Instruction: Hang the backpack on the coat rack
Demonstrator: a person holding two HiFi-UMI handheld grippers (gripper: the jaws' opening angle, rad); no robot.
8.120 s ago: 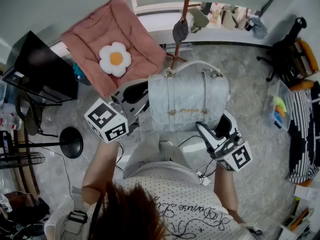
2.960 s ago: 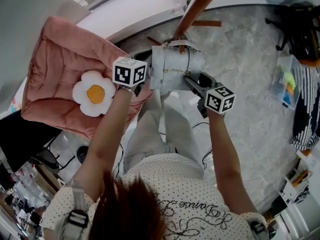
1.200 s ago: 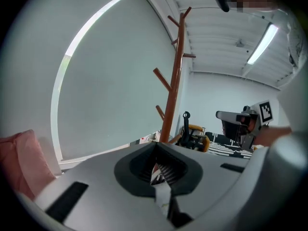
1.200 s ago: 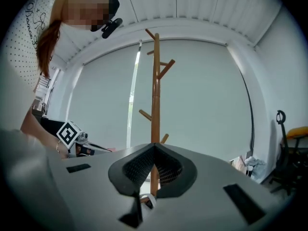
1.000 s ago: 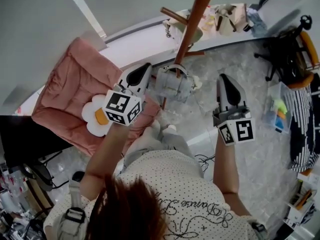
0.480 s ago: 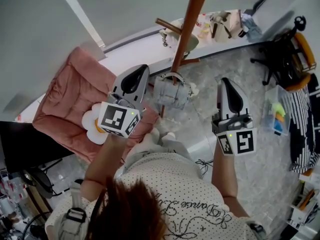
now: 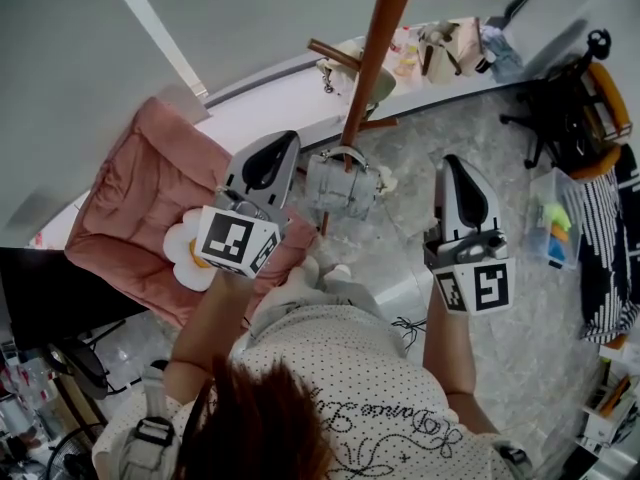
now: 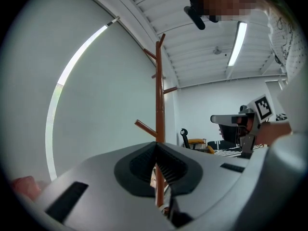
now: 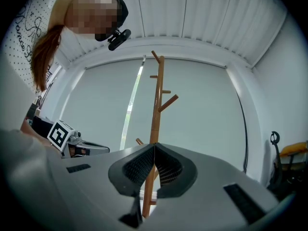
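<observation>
The small grey backpack [image 7: 340, 186] hangs by its top handle from a low peg of the brown wooden coat rack [image 7: 375, 48], free of both grippers. My left gripper [image 7: 288, 140] is held up just left of the bag, shut and empty. My right gripper [image 7: 449, 163] is off to the bag's right, also shut with nothing in it. In the left gripper view the closed left gripper [image 8: 155, 155] points at the coat rack [image 8: 159, 95]. In the right gripper view the closed right gripper [image 9: 154, 153] faces the coat rack [image 9: 156, 105].
A pink cushion with a white flower [image 7: 150, 198] lies left of the rack. A white ledge [image 7: 280, 93] runs behind it, with small items at its far end. A black office chair [image 7: 570, 108] and striped fabric [image 7: 610, 258] are at the right.
The backpack, earlier carried between both grippers, now hangs on the rack. Both grippers have let go, drawn apart from it and risen slightly over the last second.
</observation>
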